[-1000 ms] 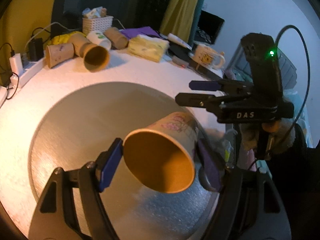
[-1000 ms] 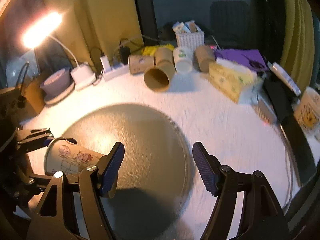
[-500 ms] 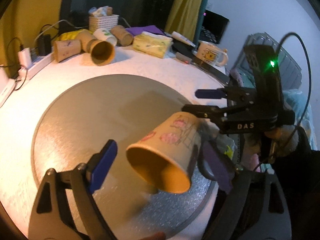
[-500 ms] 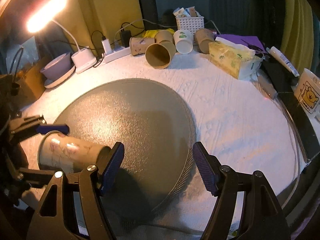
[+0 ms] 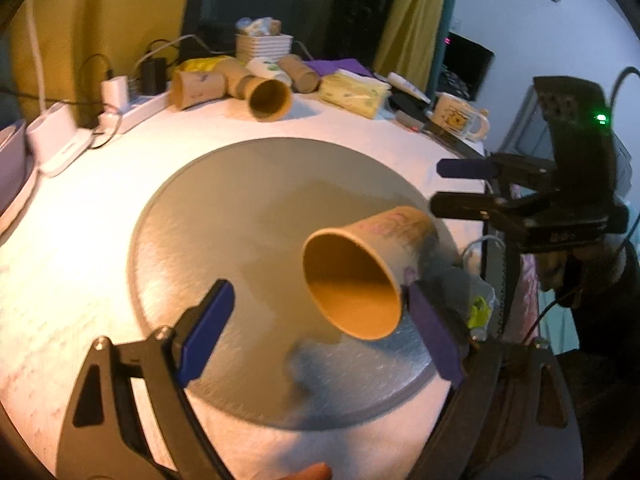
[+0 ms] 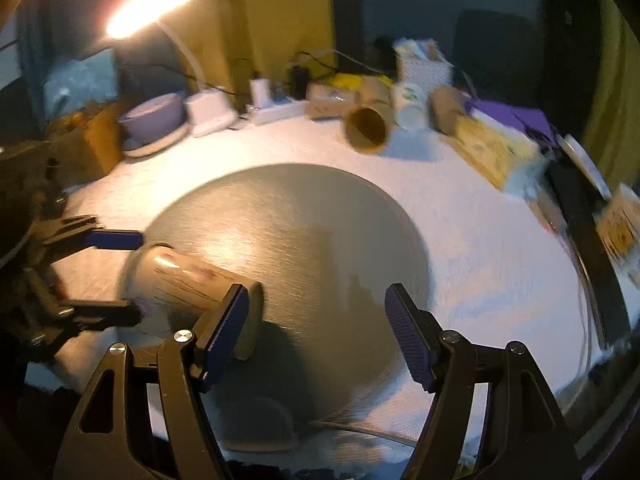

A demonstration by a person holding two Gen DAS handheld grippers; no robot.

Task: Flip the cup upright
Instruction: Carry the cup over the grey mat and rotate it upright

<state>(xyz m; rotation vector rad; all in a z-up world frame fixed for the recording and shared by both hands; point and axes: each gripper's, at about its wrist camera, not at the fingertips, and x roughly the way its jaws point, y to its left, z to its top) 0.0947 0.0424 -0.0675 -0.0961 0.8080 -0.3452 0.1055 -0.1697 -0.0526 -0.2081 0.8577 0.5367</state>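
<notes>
A tan paper cup (image 5: 360, 276) with pink drawings lies tilted on its side over the round grey mat (image 5: 240, 208), its mouth facing my left camera. My left gripper (image 5: 320, 328) is open; the cup's rim rests against its right pad, the left pad stands well clear. In the right wrist view the cup (image 6: 188, 284) lies at the mat's left between the left gripper's fingers. My right gripper (image 6: 316, 332) is open and empty over the mat (image 6: 320, 240), its left pad just in front of the cup's base. It shows in the left wrist view (image 5: 460, 186) beyond the cup.
Several paper cups (image 5: 268, 98) lie at the table's back beside a white basket (image 5: 262, 46), a tissue pack (image 5: 354, 92) and a mug (image 5: 460, 116). A power strip (image 5: 120, 112) and a lit lamp (image 6: 148, 8) stand at the back left. A purple bowl (image 6: 154, 114) sits near them.
My left gripper has opened wide and the cup has slid off its left pad, now leaning on the right pad. The cup's mouth has turned toward the camera. Both views shifted.
</notes>
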